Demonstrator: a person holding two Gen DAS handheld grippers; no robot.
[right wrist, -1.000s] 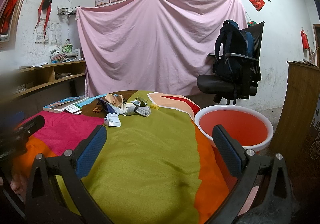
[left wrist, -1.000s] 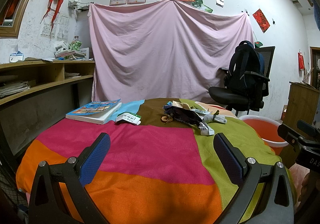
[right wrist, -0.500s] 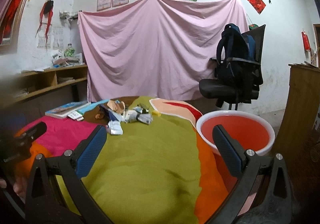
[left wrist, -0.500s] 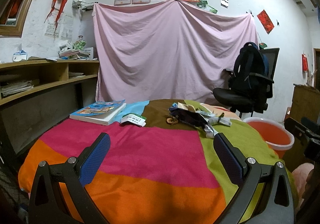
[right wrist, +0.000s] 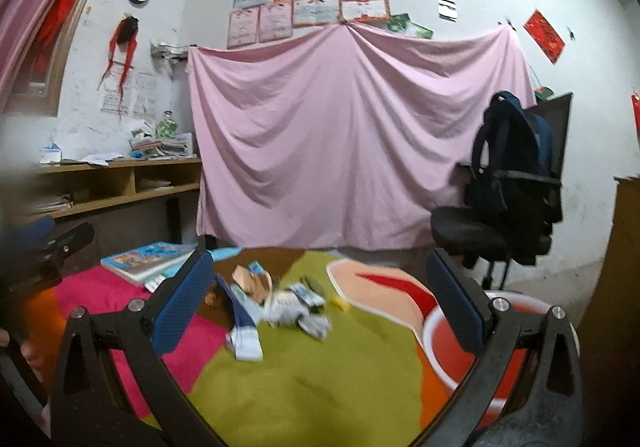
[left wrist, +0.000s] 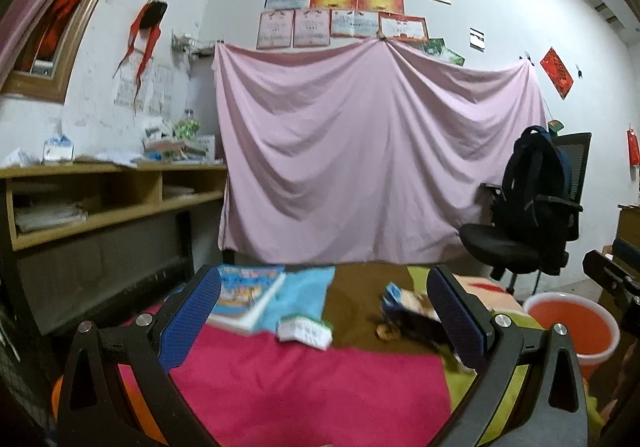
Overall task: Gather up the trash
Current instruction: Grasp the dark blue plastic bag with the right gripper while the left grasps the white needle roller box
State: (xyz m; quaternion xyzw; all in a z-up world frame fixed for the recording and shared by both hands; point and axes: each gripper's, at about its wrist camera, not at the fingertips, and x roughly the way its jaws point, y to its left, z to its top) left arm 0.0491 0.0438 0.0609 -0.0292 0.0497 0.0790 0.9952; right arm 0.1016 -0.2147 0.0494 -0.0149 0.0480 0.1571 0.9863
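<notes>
A pile of crumpled wrappers and paper scraps [right wrist: 276, 301] lies on the multicoloured cloth [right wrist: 320, 387] of the table; it also shows blurred in the left wrist view [left wrist: 412, 321]. A small white and green packet [left wrist: 306, 332] lies apart, left of the pile. A red basin [right wrist: 452, 339] with a white rim stands beside the table's right edge; it also shows in the left wrist view [left wrist: 568, 323]. My left gripper [left wrist: 324, 319] is open and empty, held above the near part of the table. My right gripper [right wrist: 320, 299] is open and empty, with the pile between its fingers in view.
A stack of books [left wrist: 244, 297] lies at the table's far left. A black office chair with a backpack [right wrist: 508, 183] stands at the right. Wooden shelves [left wrist: 100, 199] run along the left wall. A pink sheet [left wrist: 372, 167] hangs behind.
Both cameras have tilted upward, so the table sits lower in each view. The right gripper has come closer to the wrapper pile. Both grippers stay open.
</notes>
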